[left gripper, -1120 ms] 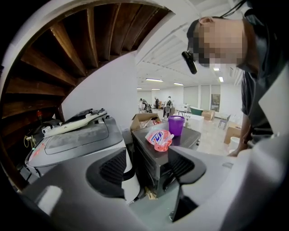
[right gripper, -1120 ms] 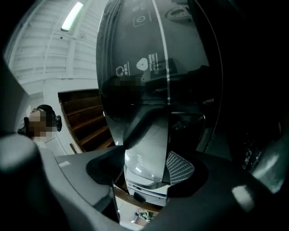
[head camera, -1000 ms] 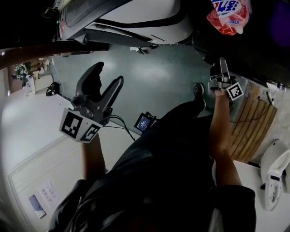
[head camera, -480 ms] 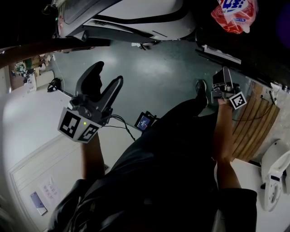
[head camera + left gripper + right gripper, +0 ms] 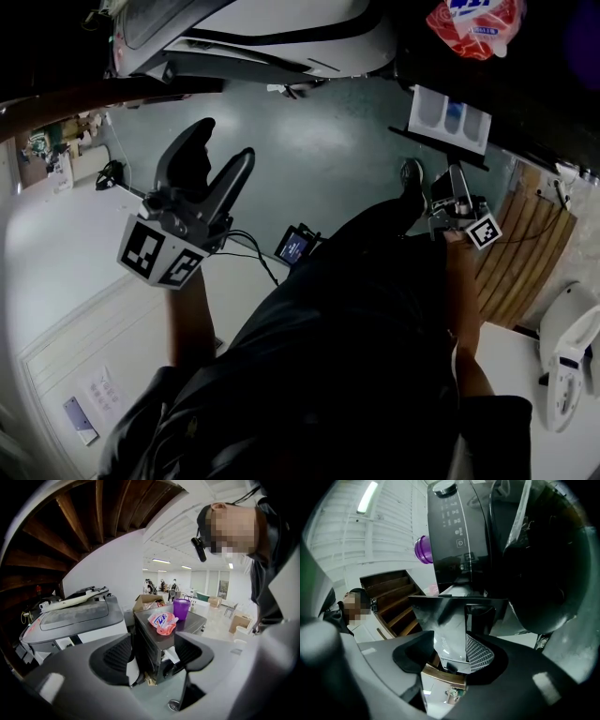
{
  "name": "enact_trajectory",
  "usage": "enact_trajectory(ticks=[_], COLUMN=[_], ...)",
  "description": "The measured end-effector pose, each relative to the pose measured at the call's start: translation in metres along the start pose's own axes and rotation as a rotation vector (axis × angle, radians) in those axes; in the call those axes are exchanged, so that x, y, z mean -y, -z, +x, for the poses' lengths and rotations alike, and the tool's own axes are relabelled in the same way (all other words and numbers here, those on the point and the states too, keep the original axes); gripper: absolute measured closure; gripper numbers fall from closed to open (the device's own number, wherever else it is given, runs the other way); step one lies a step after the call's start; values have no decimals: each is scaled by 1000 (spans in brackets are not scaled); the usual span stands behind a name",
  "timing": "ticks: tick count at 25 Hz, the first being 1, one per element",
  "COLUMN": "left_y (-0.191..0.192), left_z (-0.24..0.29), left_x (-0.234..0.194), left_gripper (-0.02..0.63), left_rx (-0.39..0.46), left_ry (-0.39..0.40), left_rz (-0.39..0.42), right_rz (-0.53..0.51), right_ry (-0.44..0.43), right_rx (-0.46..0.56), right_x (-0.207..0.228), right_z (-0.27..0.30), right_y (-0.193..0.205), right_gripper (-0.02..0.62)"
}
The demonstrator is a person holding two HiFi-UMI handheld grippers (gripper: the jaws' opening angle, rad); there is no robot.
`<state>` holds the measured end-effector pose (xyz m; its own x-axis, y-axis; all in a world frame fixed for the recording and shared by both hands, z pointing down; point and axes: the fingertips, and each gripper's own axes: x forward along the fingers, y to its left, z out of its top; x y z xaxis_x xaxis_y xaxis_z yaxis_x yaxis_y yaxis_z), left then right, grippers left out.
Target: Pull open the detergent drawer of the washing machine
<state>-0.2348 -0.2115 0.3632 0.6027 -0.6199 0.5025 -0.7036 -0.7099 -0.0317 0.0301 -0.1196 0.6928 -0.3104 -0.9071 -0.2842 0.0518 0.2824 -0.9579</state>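
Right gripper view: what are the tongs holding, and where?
The right tongs are closing on the pulled-out white plastic detergent drawer, gripping its front end.

Red pouch [image 5: 473, 23]: blue print on white label, prob. a brand, too blurry to read. Washer panel [image 5: 457, 531]: power symbol [image 5: 461, 542], rest illegible.

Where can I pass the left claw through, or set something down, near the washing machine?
Free: the green floor between the white machine and the washing machine, ahead of the open left claw. Crowded: by the detergent drawer, where the right claw has its jaws closing on it. The washing machine's top holds a pouch and a purple cup.
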Motion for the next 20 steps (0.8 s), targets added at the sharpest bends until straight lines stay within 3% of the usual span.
enact_trajectory(ticks=[1,2,3,5,6,10,12,16,19,20], left_y=[-1,-3,-4,-6,-7,-13,-17,-23,-27,-29], left_z=[1,3,5,9,11,19,22,23,19,17], left_x=[1,3,4,6,7,15,17,17,15,15], left_gripper=[267,267,267,267,267,267,267,267,267,267], left_rx=[2,5,7,14,18,39,49,61,76,82], left_ry=[3,7,13,23,26,52,62,60,47,41], left_rz=[-1,0,1,1,-2,-10,-14,-24,-31,-34], right_rz=[13,28,37,-7,-52,-330,-519,-821,-927,-942], right_ry=[-25,-74,-121,-116,-69,237,338,300,263,249], right_rx=[5,0,-21,-123,-180,-303,-413,-616,-675,-695], right_x=[-6,-18,-32,-49,-49,-26,-20,-38,-49,-50], right_z=[-8,-15,-18,-17,-18,-38,-39,-8,14,18], right_y=[1,2,3,9,9,-27,-41,-40,-33,-28], right_gripper=[392,525,593,586,545,413,377,353,356,393])
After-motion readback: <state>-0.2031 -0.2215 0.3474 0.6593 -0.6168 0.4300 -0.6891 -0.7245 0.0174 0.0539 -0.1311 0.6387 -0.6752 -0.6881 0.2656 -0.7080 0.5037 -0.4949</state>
